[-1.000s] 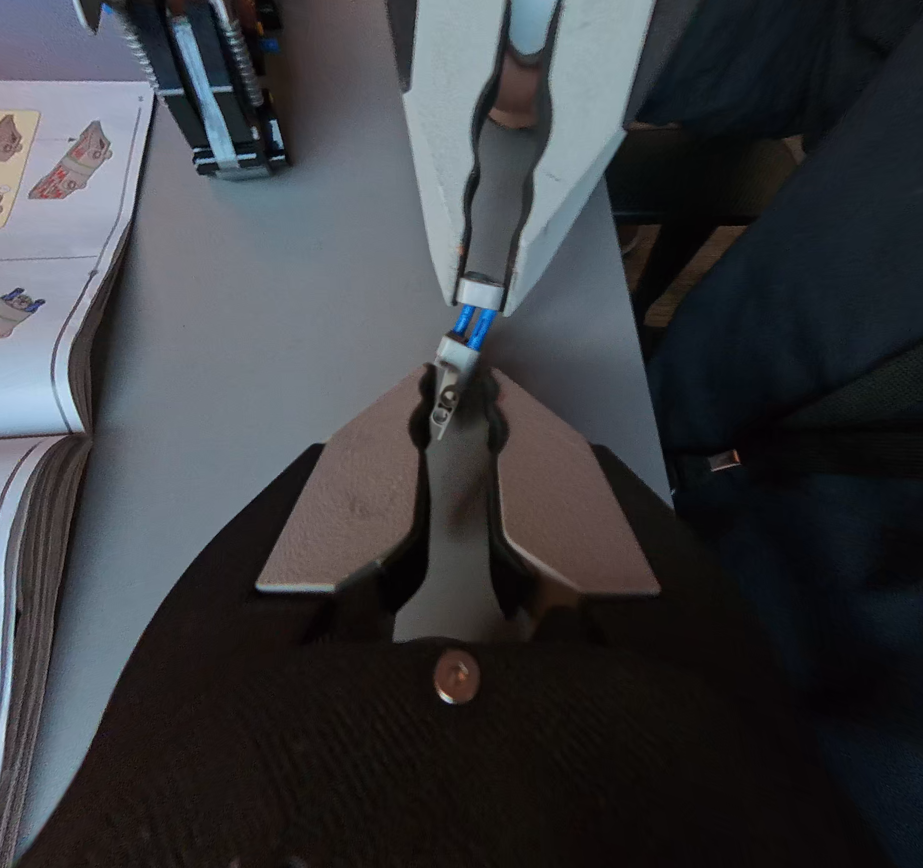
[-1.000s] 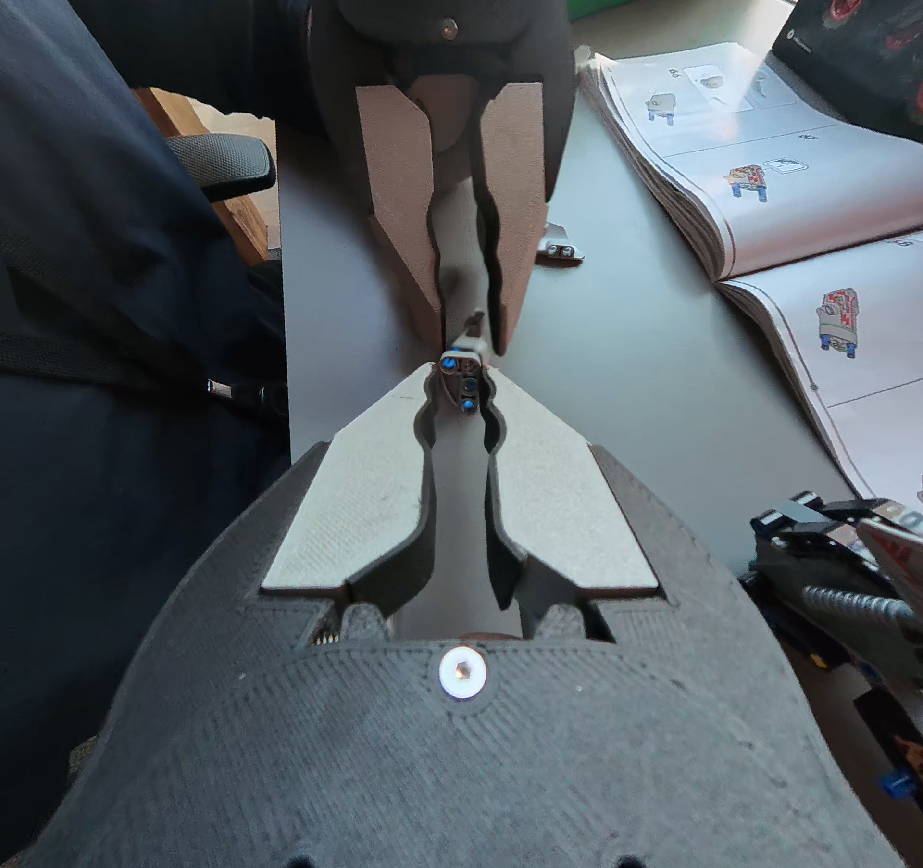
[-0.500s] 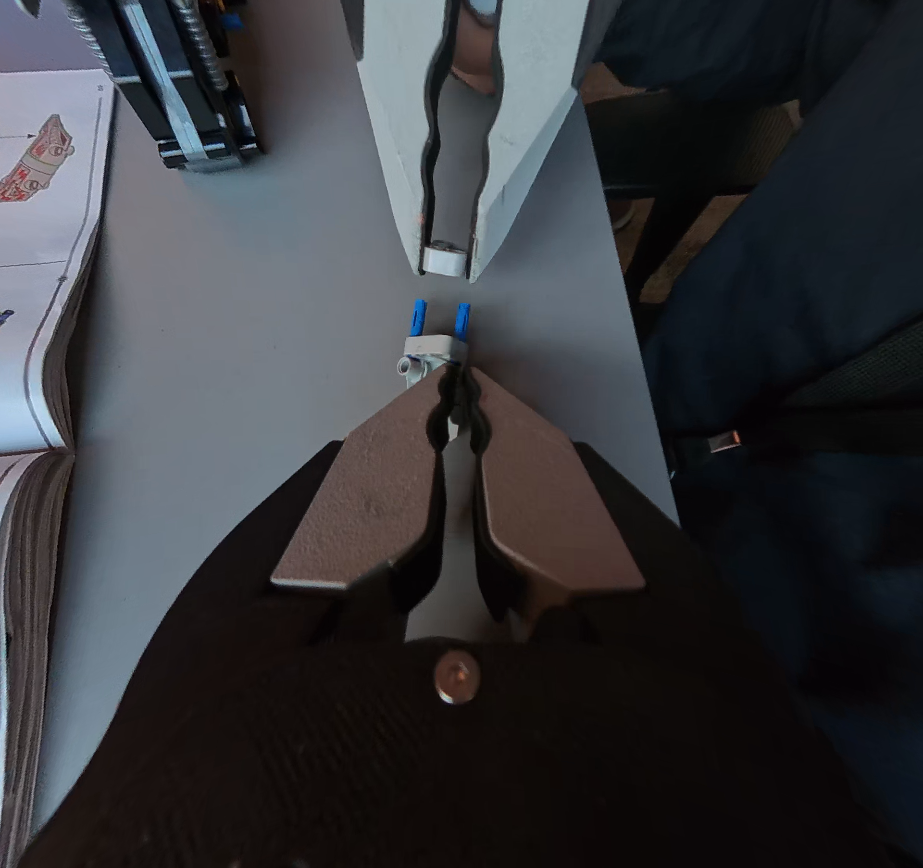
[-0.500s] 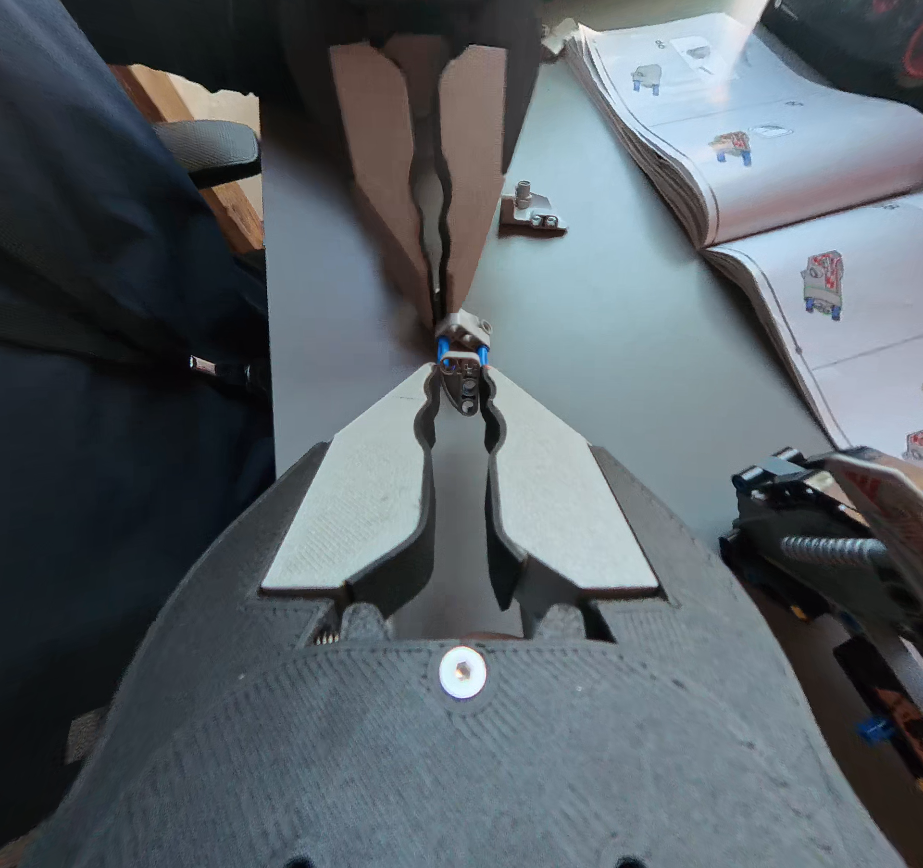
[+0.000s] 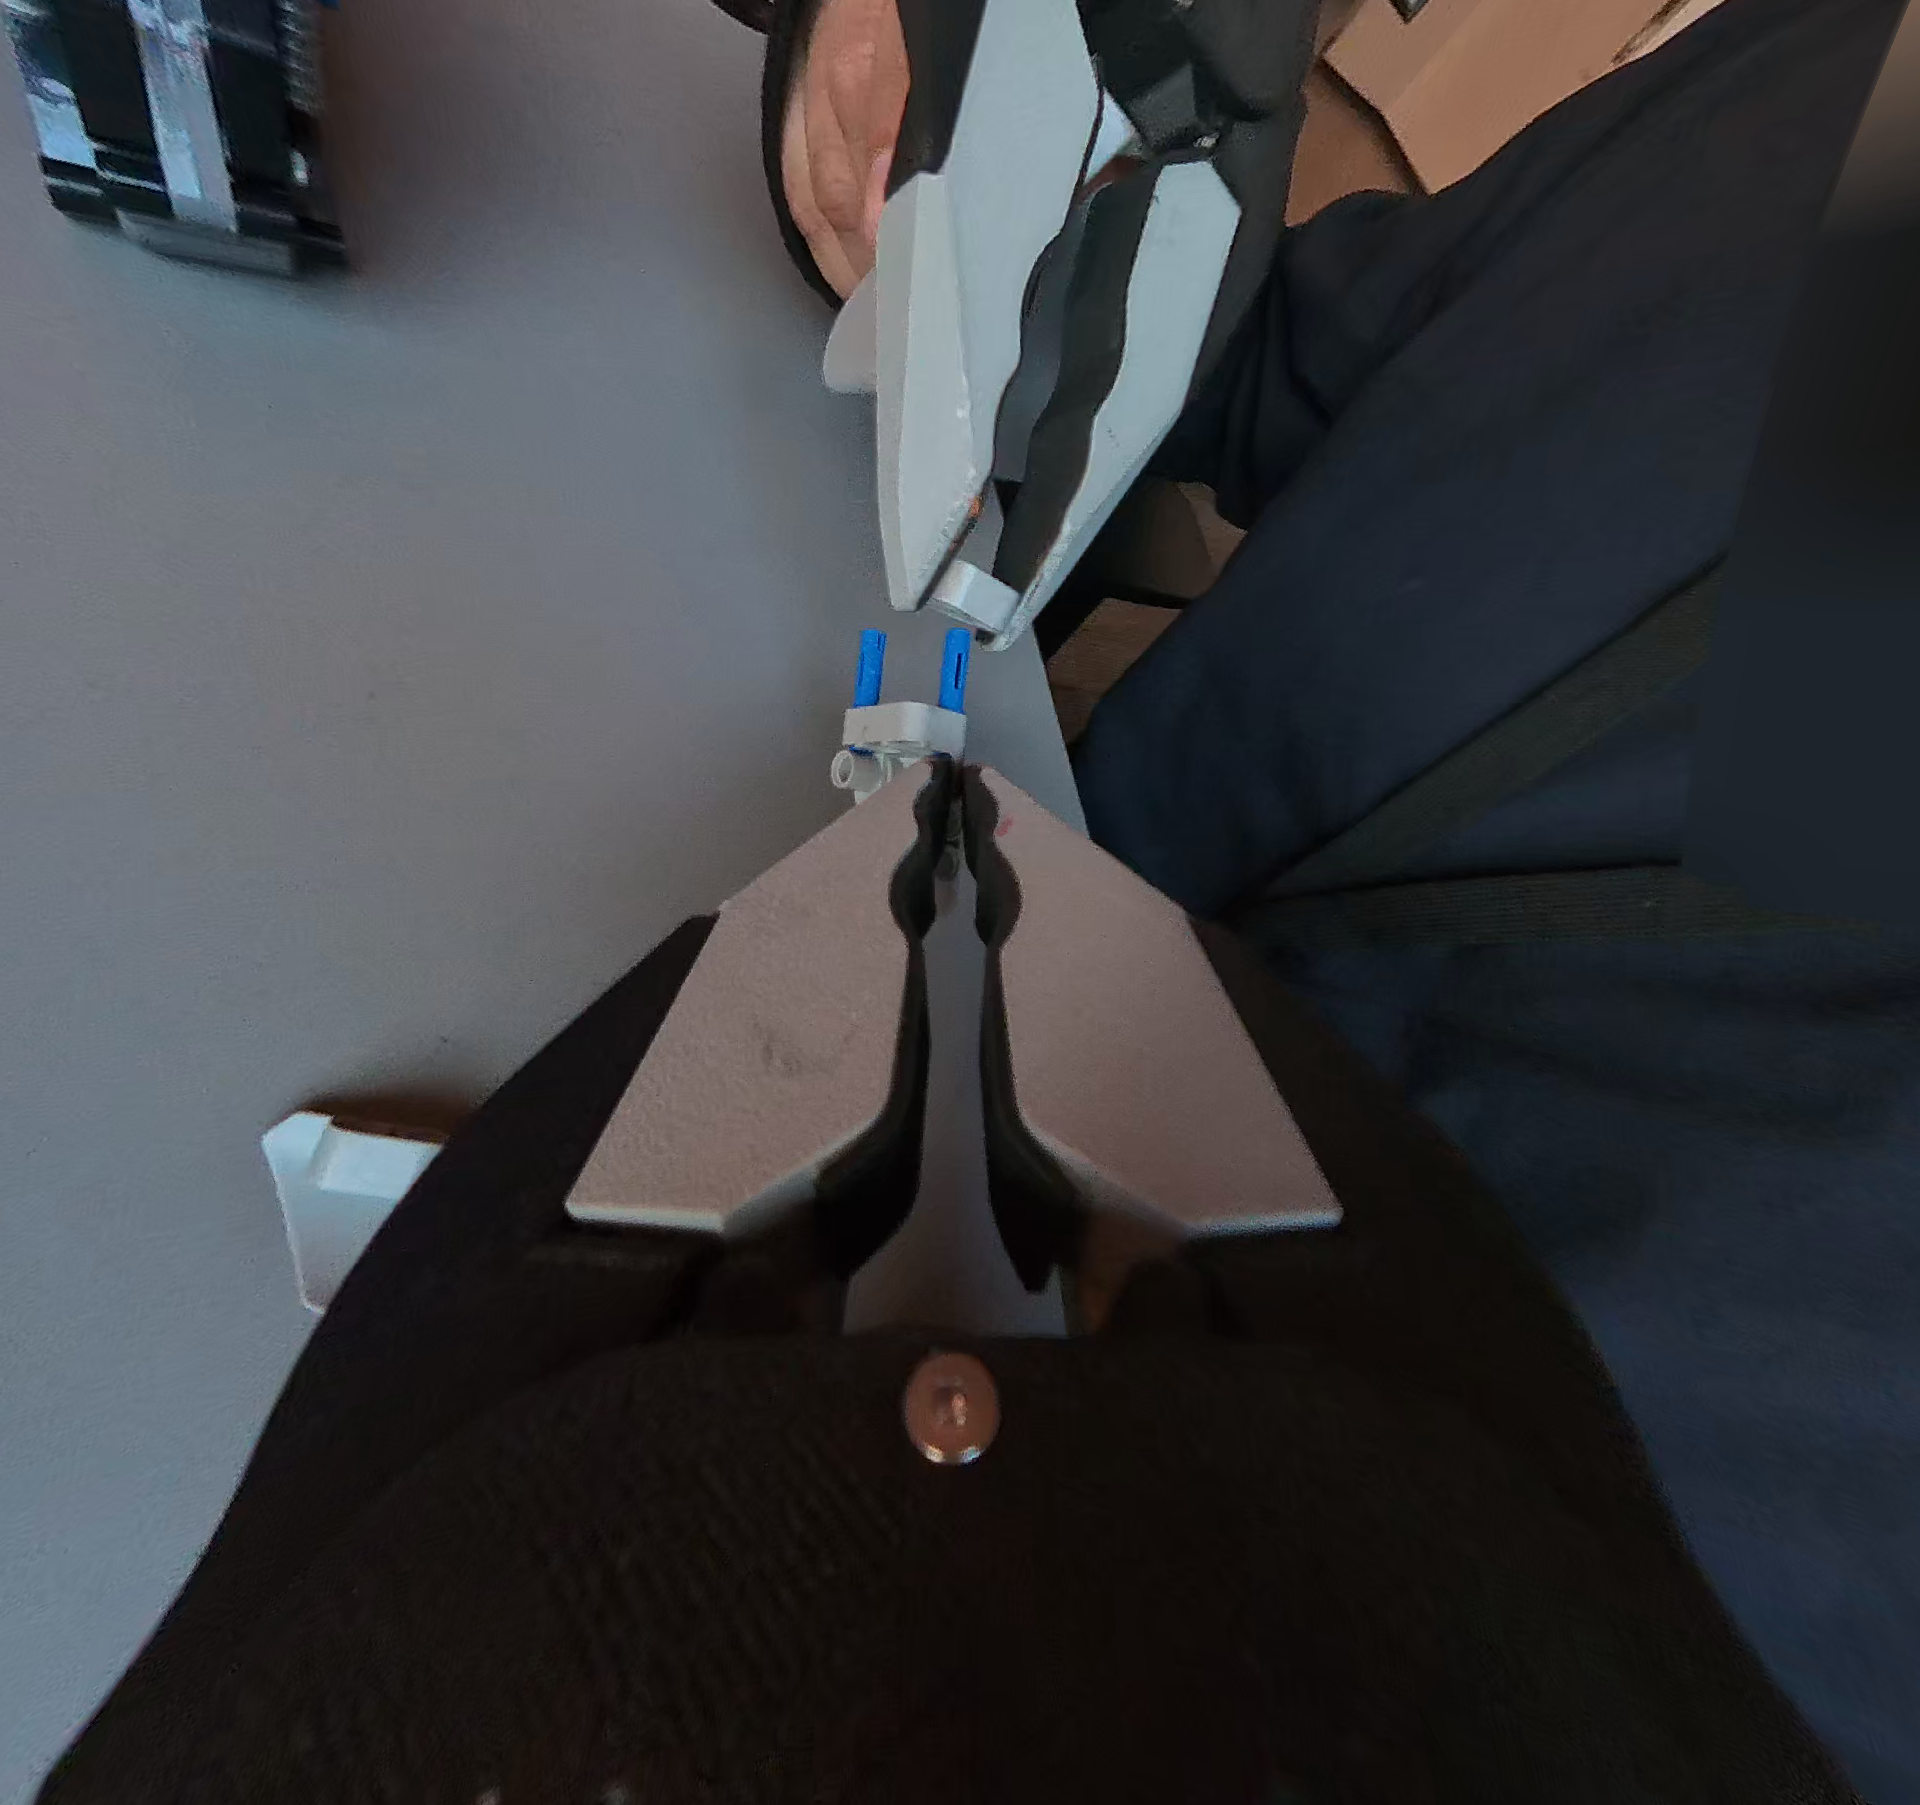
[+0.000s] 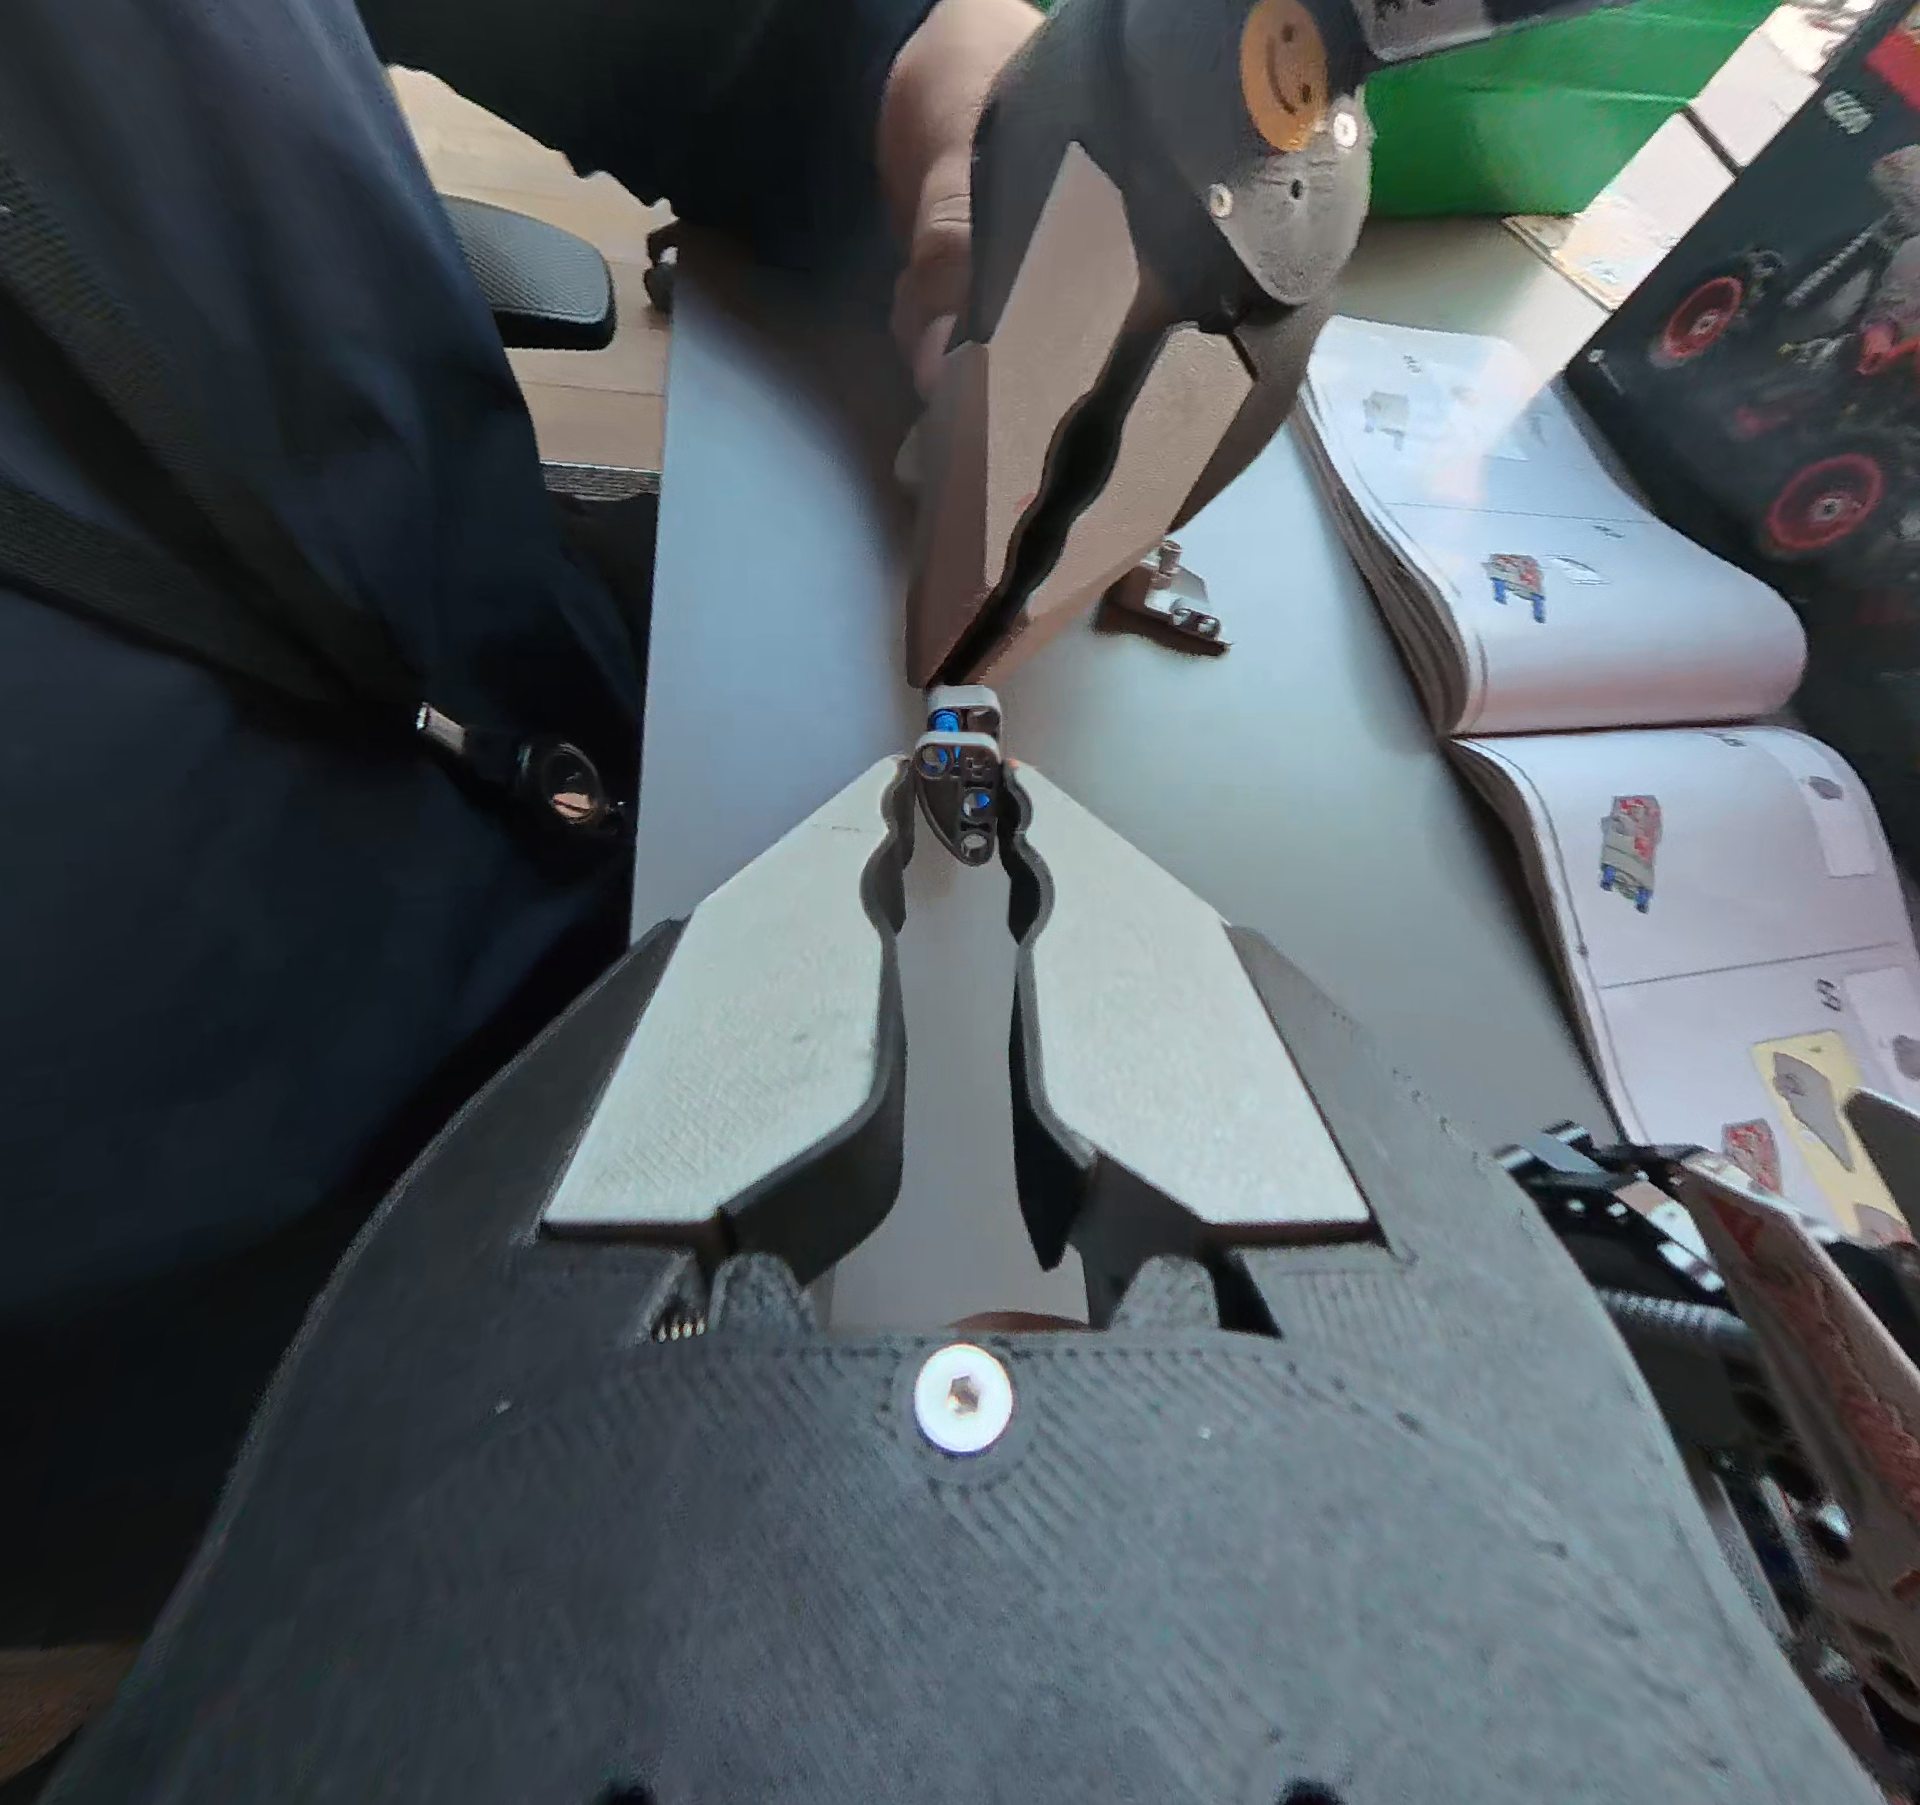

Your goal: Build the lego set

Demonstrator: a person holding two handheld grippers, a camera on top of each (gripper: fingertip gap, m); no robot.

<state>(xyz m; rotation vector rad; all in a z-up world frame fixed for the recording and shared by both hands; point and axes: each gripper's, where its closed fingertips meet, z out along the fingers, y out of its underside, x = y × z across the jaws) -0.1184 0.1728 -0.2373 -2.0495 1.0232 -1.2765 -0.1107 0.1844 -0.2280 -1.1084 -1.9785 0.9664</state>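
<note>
The left gripper is closed tightly on a small grey connector, and it holds it by the lower end only. I think this is so that the two blue pins stay free: they stand out of the connector and point straight toward the other gripper.

The right gripper is clamped on a grey teardrop-shaped piece with round holes. It grips the piece by its two sides, so the holes are not covered, and its flat end faces the pins. From the left wrist view, this piece shows only as a pale block between the light fingertips, and one pin is just under it while the other pin stands beside it, not yet lined up. From the right wrist view the two parts look almost touching, but I cannot tell if a pin is already inside a hole.

Both grippers are lifted above the grey surface, near its edge and close to the person's body, probably to have room for pushing the parts together from both sides.

The instruction booklet lies open at the far side, so the step can be checked. A small loose grey part waits on the surface near it. The larger black built model stands well apart from the grippers.
</note>
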